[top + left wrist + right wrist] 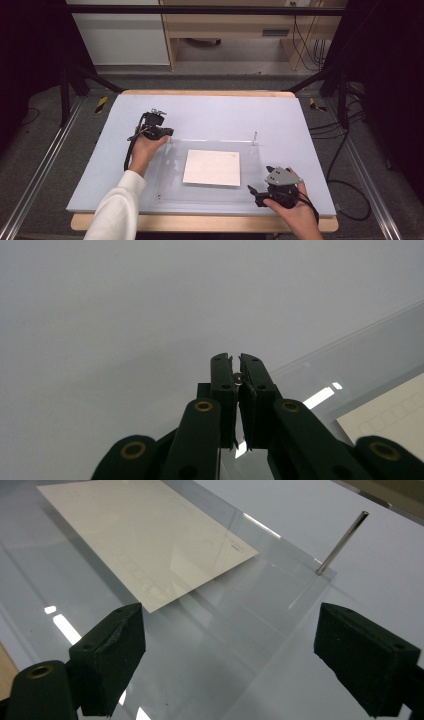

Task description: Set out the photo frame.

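Black jaws of the left gripper (pixel 236 385) are pressed together on a small metal pin (pixel 238 376) at the far left corner of the clear acrylic plate (pixel 170 187). Those of the right gripper (pixel 256 192) stand spread with nothing between them, low over the plate's near right corner. A cream paper sheet (pixel 212 167) lies flat at the plate's middle; an upright steel pin (pixel 341 542) stands at the far right corner. Judging by this, pins are being handled corner by corner; next the right gripper likely needs to reach that far right pin and close squarely on it.
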Action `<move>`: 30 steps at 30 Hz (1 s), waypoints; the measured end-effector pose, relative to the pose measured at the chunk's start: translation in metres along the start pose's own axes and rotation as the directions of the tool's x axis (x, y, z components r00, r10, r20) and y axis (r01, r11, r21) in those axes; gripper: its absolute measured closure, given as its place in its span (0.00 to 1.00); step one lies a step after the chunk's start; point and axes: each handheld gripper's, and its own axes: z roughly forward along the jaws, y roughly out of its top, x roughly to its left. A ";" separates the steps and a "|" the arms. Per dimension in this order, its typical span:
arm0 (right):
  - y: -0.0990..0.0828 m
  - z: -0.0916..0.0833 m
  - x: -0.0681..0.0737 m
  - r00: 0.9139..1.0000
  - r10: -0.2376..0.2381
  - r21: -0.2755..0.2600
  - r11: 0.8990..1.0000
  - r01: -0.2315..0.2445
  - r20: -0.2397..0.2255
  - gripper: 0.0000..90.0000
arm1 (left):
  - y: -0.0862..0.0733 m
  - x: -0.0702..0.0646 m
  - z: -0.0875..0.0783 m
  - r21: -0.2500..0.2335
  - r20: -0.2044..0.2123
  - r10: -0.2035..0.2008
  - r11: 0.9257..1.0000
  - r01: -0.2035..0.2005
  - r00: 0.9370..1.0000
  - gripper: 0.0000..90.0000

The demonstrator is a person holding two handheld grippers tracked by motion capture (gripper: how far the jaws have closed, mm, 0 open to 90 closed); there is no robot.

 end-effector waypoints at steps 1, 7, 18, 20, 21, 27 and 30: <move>0.000 -0.001 0.002 1.000 -0.007 -0.007 1.000 0.007 -0.002 0.16 | 0.000 0.001 0.000 0.003 0.002 -0.003 1.000 0.003 1.000 0.95; 0.000 -0.010 0.016 0.997 -0.070 -0.014 0.997 0.070 -0.034 0.15 | 0.004 0.002 0.001 0.023 0.006 -0.021 1.000 0.021 1.000 0.95; -0.006 -0.006 0.026 0.990 -0.131 0.011 0.991 0.132 -0.056 0.15 | 0.007 0.003 0.002 0.032 0.014 -0.034 0.999 0.033 0.999 0.94; -0.006 -0.007 0.027 0.989 -0.137 0.014 0.990 0.138 -0.063 0.15 | 0.007 0.003 0.003 0.036 0.014 -0.036 0.999 0.036 0.999 0.94; -0.006 -0.007 0.028 0.988 -0.137 0.010 0.990 0.138 -0.070 0.15 | 0.007 0.003 0.003 0.037 0.014 -0.039 0.999 0.039 0.999 0.94; -0.007 -0.008 0.035 0.980 -0.178 0.012 0.984 0.180 -0.093 0.15 | 0.008 0.004 0.003 0.044 0.020 -0.039 0.998 0.038 0.999 0.94; -0.012 -0.007 0.036 0.975 -0.209 0.030 0.977 0.212 -0.081 0.16 | 0.008 0.004 0.003 0.047 0.022 -0.038 0.998 0.037 0.999 0.94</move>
